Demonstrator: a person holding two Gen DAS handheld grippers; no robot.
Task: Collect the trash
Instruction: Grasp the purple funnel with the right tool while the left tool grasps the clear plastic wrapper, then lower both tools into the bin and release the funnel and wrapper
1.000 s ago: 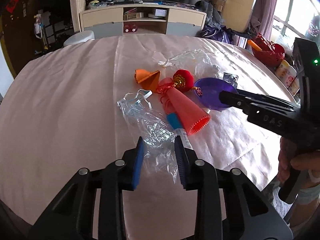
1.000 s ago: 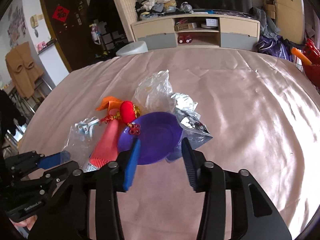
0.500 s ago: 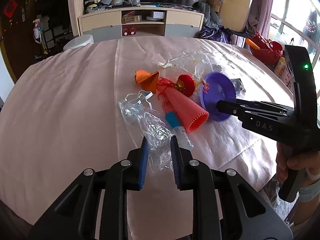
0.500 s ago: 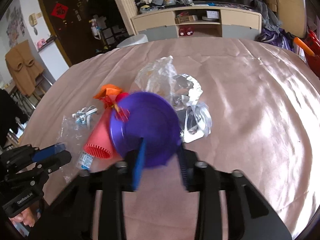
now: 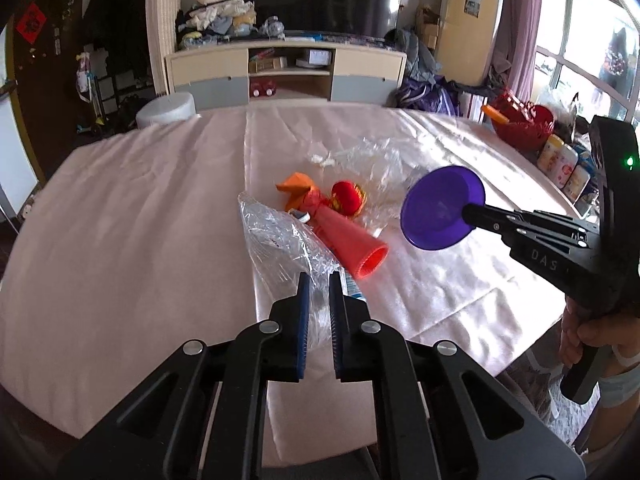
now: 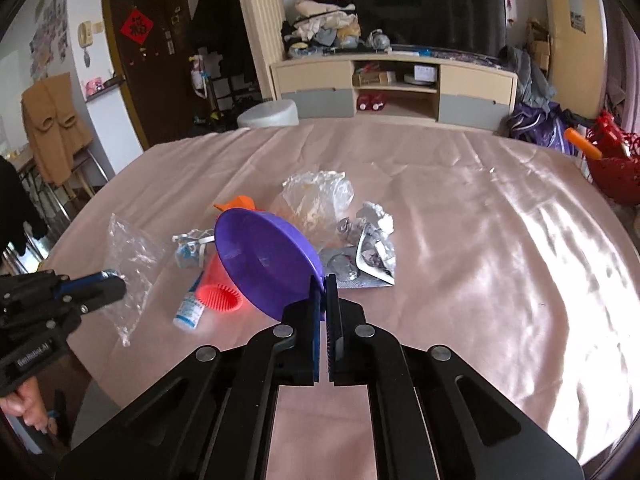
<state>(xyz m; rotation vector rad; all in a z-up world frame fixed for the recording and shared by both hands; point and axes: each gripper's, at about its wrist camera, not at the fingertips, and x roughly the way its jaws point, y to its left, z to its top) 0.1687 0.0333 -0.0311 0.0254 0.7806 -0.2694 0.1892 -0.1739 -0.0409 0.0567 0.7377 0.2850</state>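
**Both grippers lifting trash**

Right gripper (image 6: 324,284) fingers pinch the purple plate (image 6: 264,256) by its rim, tilted above the surface (image 6: 480,240). Left gripper (image 5: 318,292) fingers clamp the clear plastic bag (image 5: 276,240), raised, likely for removal.

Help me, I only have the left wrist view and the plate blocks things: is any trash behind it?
Observer: Yes, crumpled foil lies on the table beyond the purple plate.
Operator: Anything flat with it?
Observer: A silvery wrapper lies right next to the foil.
Operator: What's the blur through my bag?
Observer: A small white bottle, lying beside the red cone.
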